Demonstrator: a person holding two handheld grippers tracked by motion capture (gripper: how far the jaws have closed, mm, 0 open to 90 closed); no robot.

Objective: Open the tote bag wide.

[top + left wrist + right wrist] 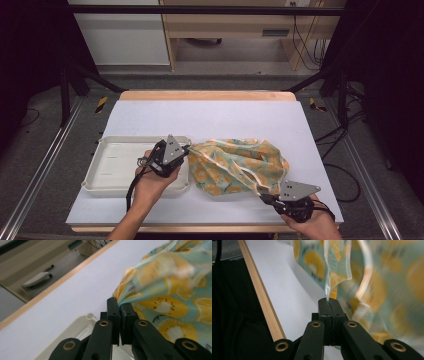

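High view adds tray (107, 172) beside clamped cloth (235, 162).

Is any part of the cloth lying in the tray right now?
No. In the high view the cloth lies on the table right of the tray, held at its edges by both grippers.

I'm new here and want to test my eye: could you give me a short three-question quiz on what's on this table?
1. True or false: both claws are shut on the fruit-print cloth.
2. What lies on the table left of the cloth? A) white tray B) blue bowl C) book
3. Which claw is nearer the table's front edge?

Key: 1. True: the left claw and the right claw each pinch an edge of the cloth. 2. A, the white tray. 3. The right claw.
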